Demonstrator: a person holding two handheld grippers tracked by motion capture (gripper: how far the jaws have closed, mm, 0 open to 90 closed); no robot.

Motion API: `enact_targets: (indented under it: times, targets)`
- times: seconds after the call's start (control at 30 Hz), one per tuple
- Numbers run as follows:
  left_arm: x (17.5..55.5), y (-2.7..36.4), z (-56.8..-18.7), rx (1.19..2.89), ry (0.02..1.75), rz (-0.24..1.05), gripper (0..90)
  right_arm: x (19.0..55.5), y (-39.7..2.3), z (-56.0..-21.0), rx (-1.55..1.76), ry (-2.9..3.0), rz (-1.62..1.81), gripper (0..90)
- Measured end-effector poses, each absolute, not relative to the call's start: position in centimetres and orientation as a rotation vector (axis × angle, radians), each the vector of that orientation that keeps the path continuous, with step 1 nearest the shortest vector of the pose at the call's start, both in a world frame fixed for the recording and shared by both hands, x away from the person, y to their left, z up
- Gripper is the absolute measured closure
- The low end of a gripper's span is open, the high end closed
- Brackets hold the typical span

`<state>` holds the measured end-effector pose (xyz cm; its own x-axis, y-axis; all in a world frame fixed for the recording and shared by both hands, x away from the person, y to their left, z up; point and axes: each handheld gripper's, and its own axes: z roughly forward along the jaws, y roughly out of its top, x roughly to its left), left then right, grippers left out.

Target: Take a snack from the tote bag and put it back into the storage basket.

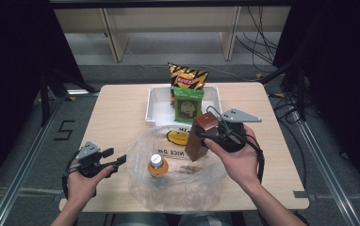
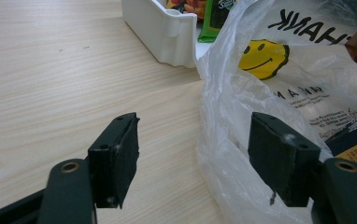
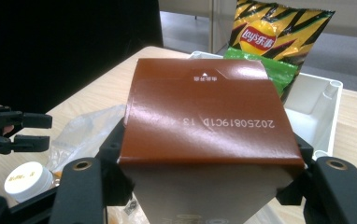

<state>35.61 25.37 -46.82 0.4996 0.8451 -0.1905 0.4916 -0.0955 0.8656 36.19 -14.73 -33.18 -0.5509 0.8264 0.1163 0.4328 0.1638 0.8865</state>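
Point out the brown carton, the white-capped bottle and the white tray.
brown carton (image 3: 204,116), right gripper view, glossy top flap.
white-capped bottle (image 1: 156,160), high view, its white cap, inside the plastic bag.
white tray (image 1: 151,104), high view, left wall.

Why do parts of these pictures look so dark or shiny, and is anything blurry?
High view: the table is evenly lit while the room around it falls to black. Left gripper view: the clear plastic bag catches pale glare, and the left tool's near jaws look soft. Right gripper view: light sheens off the brown box held in the right tool; the chip bag behind looks slightly soft.
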Motion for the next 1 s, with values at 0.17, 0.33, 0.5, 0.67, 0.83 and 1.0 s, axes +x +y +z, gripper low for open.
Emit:
enact_targets:
  times: [0.17, 0.33, 0.5, 0.67, 0.83, 1.0]
  targets:
    - [35.6, 25.3, -46.8, 1.744, 1.135, 0.443, 33.3, 36.4, -14.9, -32.7, 1.185, 2.036, 1.355, 38.7]
    - [35.6, 25.3, -46.8, 1.744, 1.135, 0.442, 33.3, 36.6, -15.1, -32.3, 1.163, 2.028, 1.36, 38.7]
    - [35.6, 25.4, -46.8, 1.743, 1.136, 0.442, 33.3, 36.6, -15.1, -31.9, 1.182, 2.02, 1.374, 38.8]
    - [35.7, 25.3, -46.9, 1.739, 1.143, 0.437, 33.3, 36.9, -15.2, -31.6, 1.179, 2.011, 1.396, 38.8]
    - [35.8, 25.3, -46.8, 1.734, 1.142, 0.44, 33.3, 37.1, -15.2, -31.0, 1.183, 2.007, 1.389, 38.8]
    - [35.8, 25.4, -47.0, 1.741, 1.143, 0.437, 33.3, 37.3, -15.4, -30.6, 1.169, 1.994, 1.397, 38.8]
